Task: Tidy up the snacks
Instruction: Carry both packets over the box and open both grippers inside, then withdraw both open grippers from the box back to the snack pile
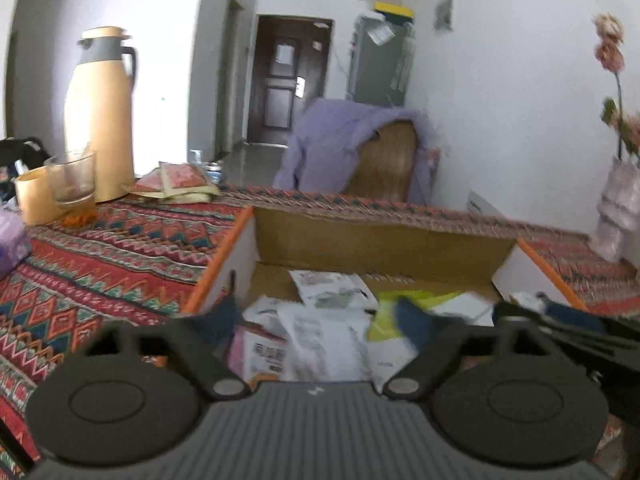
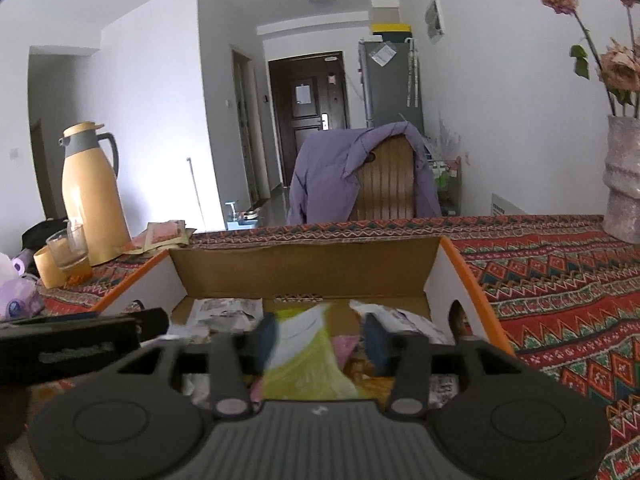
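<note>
An open cardboard box (image 1: 380, 240) (image 2: 304, 268) with orange edges stands on the patterned tablecloth and holds several snack packets. My left gripper (image 1: 320, 322) hovers open and wide over a white packet (image 1: 332, 292) and a pink packet (image 1: 256, 352), with nothing gripped. My right gripper (image 2: 320, 340) is open above a yellow-green and white packet (image 2: 308, 360) (image 1: 400, 312) that lies loose between its blue fingers. Each gripper's black body shows at the edge of the other's view.
A tan thermos (image 1: 100, 120) (image 2: 92, 200), a glass (image 1: 74, 184) and a paper cup (image 1: 34, 196) stand at the left of the table, with flat packets (image 1: 180, 184) beside them. A vase (image 2: 622, 184) stands at the right. A chair under a purple jacket (image 2: 360, 172) is behind the table.
</note>
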Demonstrator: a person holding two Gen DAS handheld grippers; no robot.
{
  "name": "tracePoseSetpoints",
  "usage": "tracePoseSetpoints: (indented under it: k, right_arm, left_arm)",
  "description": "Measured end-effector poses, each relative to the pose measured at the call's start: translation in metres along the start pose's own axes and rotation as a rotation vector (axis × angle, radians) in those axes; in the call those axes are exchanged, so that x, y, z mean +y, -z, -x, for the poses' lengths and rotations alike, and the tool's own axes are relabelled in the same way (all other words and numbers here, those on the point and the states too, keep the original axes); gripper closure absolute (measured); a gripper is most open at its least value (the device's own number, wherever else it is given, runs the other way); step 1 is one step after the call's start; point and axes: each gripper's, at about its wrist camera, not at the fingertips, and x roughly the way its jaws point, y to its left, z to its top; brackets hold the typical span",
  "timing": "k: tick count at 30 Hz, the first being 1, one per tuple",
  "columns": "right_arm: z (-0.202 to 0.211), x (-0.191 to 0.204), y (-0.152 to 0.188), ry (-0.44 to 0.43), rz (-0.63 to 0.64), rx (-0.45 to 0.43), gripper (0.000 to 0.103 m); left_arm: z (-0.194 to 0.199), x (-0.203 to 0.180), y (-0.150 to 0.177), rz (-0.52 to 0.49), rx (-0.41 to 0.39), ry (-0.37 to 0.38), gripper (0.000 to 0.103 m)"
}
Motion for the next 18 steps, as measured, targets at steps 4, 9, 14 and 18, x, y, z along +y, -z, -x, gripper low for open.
tracePoseSetpoints:
  k: [4, 9, 14, 18]
  right_arm:
    - [0.004, -0.006, 0.0, 0.005, -0.027, -0.01, 0.007]
    - [0.006, -0.005, 0.001, 0.014, -0.019, -0.01, 0.0]
    - [0.012, -0.005, 0.0, 0.015, -0.011, -0.026, 0.0]
    - [0.022, -0.005, -0.003, 0.018, -0.015, -0.034, 0.0]
  left_arm:
    - [0.007, 0.003, -0.001, 0.006, -0.037, -0.03, 0.0]
    - [0.007, 0.0, -0.001, -0.004, -0.028, -0.033, 0.0]
    - [0.012, 0.003, -0.002, 0.009, -0.037, -0.03, 0.0]
    - [0.027, 0.007, -0.01, 0.046, -0.025, -0.013, 0.0]
